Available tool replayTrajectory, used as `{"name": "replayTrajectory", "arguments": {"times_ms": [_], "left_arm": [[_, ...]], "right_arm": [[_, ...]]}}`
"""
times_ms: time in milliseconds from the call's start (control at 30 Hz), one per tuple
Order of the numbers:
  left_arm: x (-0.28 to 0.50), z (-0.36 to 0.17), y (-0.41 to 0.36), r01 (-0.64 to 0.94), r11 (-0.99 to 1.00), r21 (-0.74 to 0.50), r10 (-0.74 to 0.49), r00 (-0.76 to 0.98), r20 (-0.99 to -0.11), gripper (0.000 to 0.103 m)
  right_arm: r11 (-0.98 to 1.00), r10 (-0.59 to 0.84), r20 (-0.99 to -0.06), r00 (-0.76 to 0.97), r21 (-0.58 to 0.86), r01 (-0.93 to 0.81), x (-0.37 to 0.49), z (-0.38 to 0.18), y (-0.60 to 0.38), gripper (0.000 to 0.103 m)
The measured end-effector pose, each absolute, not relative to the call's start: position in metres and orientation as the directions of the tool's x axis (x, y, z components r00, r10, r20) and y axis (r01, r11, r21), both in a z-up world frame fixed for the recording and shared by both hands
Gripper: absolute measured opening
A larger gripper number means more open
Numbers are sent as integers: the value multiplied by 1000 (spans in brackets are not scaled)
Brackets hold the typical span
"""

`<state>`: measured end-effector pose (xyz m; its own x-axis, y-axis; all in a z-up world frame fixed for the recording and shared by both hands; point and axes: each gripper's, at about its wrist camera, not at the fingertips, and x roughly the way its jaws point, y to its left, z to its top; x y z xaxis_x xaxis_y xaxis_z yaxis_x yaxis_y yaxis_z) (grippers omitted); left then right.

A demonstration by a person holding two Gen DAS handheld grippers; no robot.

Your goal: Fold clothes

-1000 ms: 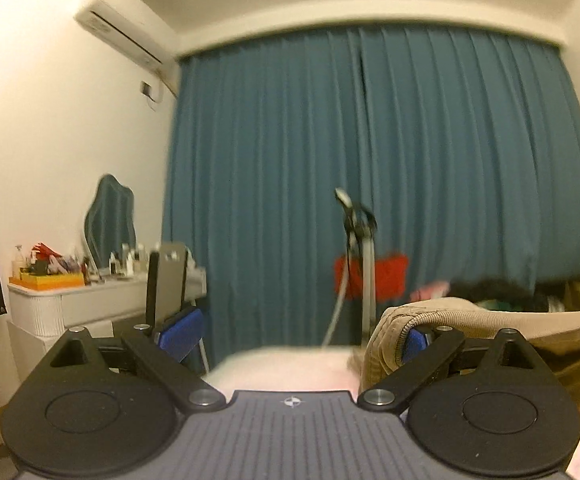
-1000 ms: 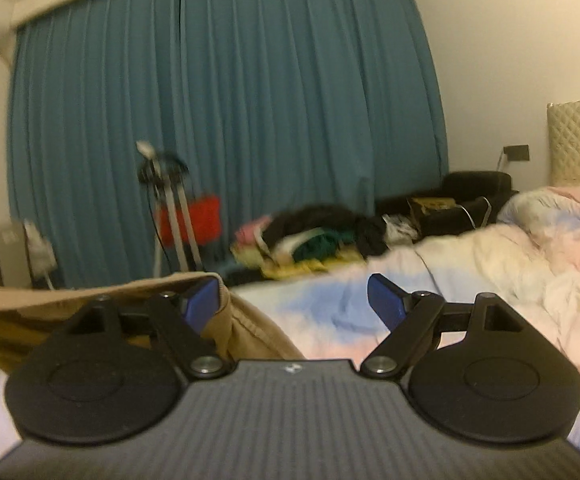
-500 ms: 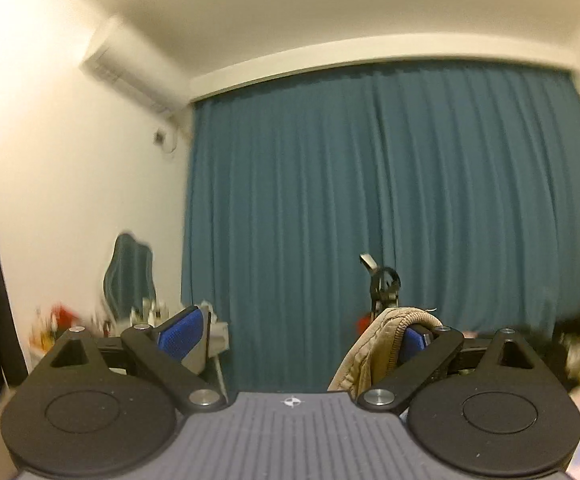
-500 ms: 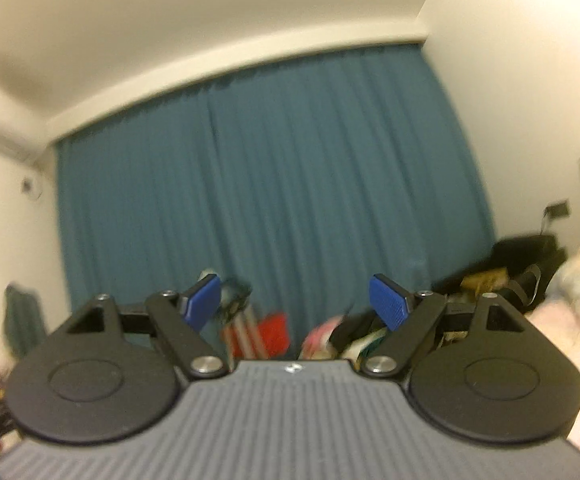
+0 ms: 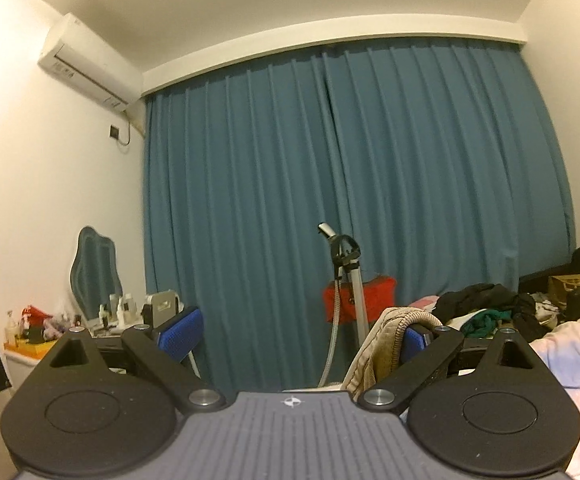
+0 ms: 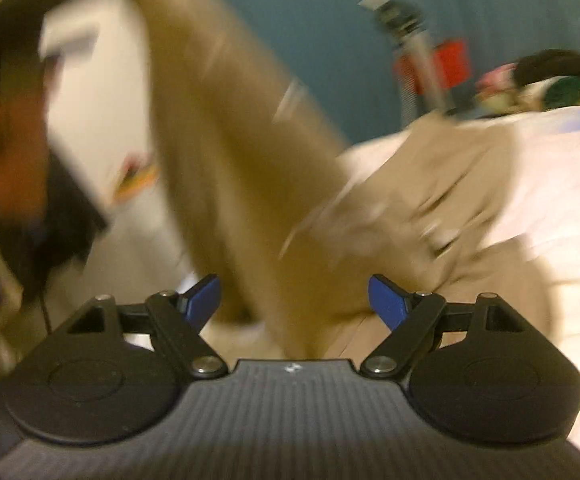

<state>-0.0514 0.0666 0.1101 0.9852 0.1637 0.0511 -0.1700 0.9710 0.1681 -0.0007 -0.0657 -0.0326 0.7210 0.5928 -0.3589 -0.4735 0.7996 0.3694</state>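
Closed teal curtain (image 5: 353, 208) across far wall. Left of curtain: white wall, air conditioner (image 5: 90, 66) up high, wavy mirror (image 5: 96, 272) over cluttered dresser (image 5: 30, 354). Right of curtain: bed (image 5: 569, 356). Warm, dim light.

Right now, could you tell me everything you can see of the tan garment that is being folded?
The tan garment looks like soft, fairly thick cloth with a ribbed knit edge. In the left wrist view a bunched fold hangs over the right-hand finger of the left gripper, whose jaws stand wide apart. In the blurred right wrist view one long stretch rises toward the upper left, while the rest lies crumpled on the pale bedding. The right gripper is open just in front of it.
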Motion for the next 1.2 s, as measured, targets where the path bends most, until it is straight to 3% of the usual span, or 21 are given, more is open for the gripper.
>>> {"name": "replayTrajectory", "arguments": {"times_ms": [133,167,267,300,567,633,767,900,933,1000,1067,1200], "left_arm": [[-41,110,71,-171,977,130,167,985,37,97],[-38,110,74,-175,977,118,172,984,35,97],[-28,112,81,-199,975,102,198,980,22,97],[-26,112,82,-202,975,92,201,979,20,97],[-12,108,83,-151,986,-64,151,989,-1,98],[-8,94,77,-121,989,-88,119,993,-23,98],[9,58,55,-61,997,-36,57,993,-100,98],[23,23,37,-20,999,49,29,982,-186,98],[27,16,35,-15,998,54,26,978,-205,98],[34,3,37,-12,999,42,22,971,-239,98],[38,-7,39,-20,999,35,29,965,-259,98],[42,-24,45,-67,997,42,76,956,-284,98]], "right_arm": [[812,582,-477,658,291,-506,23,-63,-39,80],[823,566,-497,658,290,-489,31,-68,-38,67],[858,510,-536,673,264,-441,42,-67,-46,8],[869,490,-544,681,246,-428,43,-63,-50,6],[958,277,-400,874,43,-284,43,51,-167,5],[975,219,-388,895,55,-214,49,62,-200,5],[989,130,-452,883,128,-80,68,40,-255,7],[987,138,-632,763,153,-51,93,-6,-270,11],[990,133,-671,729,122,-69,97,-14,-266,17],[991,133,-708,694,80,-108,89,-22,-254,63],[986,154,-695,702,69,-149,74,-19,-247,72],[986,146,-640,755,33,-162,54,-4,-244,72]]}}
